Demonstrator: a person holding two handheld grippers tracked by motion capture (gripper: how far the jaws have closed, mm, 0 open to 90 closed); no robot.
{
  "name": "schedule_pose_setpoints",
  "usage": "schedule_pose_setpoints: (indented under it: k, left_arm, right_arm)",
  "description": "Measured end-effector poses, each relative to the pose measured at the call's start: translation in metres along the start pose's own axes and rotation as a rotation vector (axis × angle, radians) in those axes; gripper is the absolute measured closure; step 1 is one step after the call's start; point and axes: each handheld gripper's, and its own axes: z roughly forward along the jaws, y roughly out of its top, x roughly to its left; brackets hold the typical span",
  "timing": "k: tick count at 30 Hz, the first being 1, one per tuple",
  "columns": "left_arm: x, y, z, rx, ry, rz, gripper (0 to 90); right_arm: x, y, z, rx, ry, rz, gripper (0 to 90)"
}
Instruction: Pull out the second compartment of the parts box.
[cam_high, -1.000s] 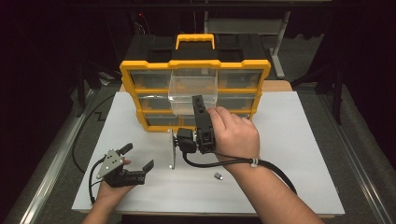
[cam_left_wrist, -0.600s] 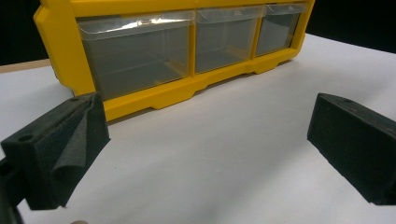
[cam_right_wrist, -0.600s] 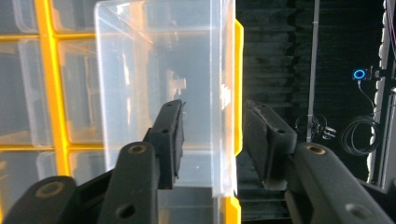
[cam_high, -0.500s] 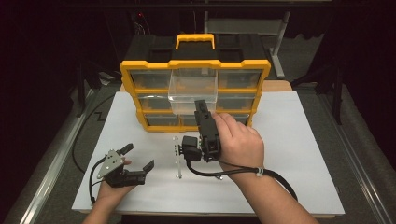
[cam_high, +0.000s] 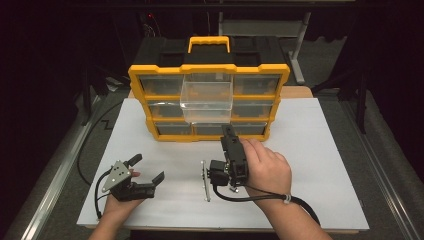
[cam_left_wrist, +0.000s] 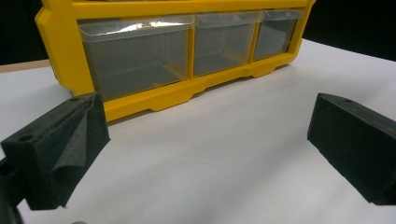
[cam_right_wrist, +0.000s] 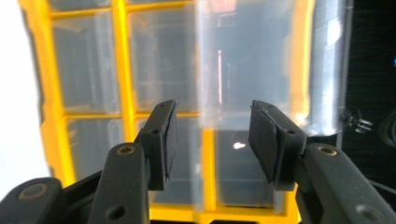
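Note:
A yellow drawer organizer stands at the back of the white table. One clear drawer sticks out of its middle column. My right gripper is in a hand just in front of the organizer's bottom row, pointing at it. In the right gripper view the right gripper has its jaws apart with nothing between them; they have just been opening, and the clear drawer lies beyond them. My left gripper rests near the front left, open and empty. The left gripper faces the bottom row of drawers.
A thin pale strip lies on the table just left of the right hand. A black cable trails from the right gripper along the forearm. The white tabletop has free room at the right. Metal rails run along both sides.
The right hand has come down and back toward the front edge, away from the pulled-out drawer, and its jaws have spread apart. The left gripper has kept still.

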Motion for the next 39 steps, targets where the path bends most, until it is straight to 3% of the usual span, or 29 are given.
schedule_pose_setpoints:
  k: [15, 18, 21, 28, 33, 39]
  left_arm:
    - [0.001, -0.001, -0.001, 0.001, 0.009, 0.000, 0.2]
    - [0.001, -0.002, 0.000, 0.007, 0.009, 0.006, 0.2]
    - [0.001, -0.002, 0.001, 0.006, 0.010, 0.008, 0.2]
    - [0.000, -0.002, 0.001, 0.012, 0.014, 0.018, 0.2]
    - [0.000, -0.002, 0.001, 0.018, 0.012, 0.024, 0.2]
    - [-0.001, -0.001, 0.002, 0.021, 0.006, 0.021, 0.2]
  right_arm:
    - [0.056, -0.027, 0.012, 0.035, 0.082, 0.005, 48.9]
    - [0.071, -0.035, 0.016, 0.057, 0.108, 0.029, 48.2]
    - [0.085, -0.045, 0.021, 0.069, 0.129, 0.009, 47.7]
    - [0.116, -0.064, 0.022, 0.101, 0.187, 0.033, 46.8]
    - [0.126, -0.077, 0.016, 0.109, 0.199, 0.026, 46.6]
    - [0.127, -0.099, 0.011, 0.159, 0.235, 0.050, 45.5]
